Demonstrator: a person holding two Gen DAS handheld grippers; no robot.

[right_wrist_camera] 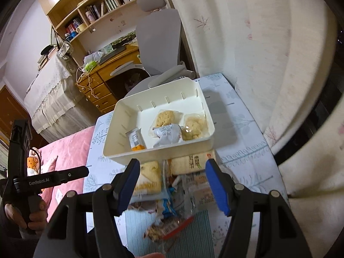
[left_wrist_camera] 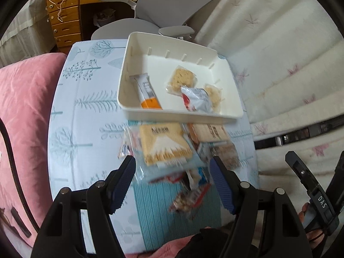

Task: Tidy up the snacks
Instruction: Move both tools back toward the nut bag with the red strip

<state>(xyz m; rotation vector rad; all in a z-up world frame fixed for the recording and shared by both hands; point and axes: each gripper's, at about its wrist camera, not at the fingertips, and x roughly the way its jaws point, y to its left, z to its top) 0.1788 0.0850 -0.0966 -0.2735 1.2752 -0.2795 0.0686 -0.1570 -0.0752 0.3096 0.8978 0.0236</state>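
The step in hand looks like choosing the next packet from the loose pile and carrying it to the tray (left_wrist_camera: 129, 64); to do it well, I would single out one packet at the edge of the heap, bring the tongs down steeply so one pad goes each side of it, and close on the body of the wrapper, not a crinkled corner, since these film packs are slippery and overlap, so a careless bite could lift two or drag a neighbour off the table (left_wrist_camera: 86, 86); the left tongs (left_wrist_camera: 173, 167) stand about half open with nothing between the pads, and the right tongs (right_wrist_camera: 171, 169) likewise gape empty; in the left view the cracker pack (left_wrist_camera: 165, 144) lies just beyond and between the tips, the granola bar (left_wrist_camera: 187, 202) lies nearer, under the gap, blurred; a tan pack (left_wrist_camera: 208, 132) sits to the right of the cracker pack, touching the tray's near wall as far as I can tell; the tray stands on the far side of the pile, already holding an orange-tipped bar (left_wrist_camera: 148, 94) at its left, a silver pouch (left_wrist_camera: 196, 99) and two rice cakes (left_wrist_camera: 181, 79) towards its right; the middle of the tray floor is free, a fair spot for the next drop.
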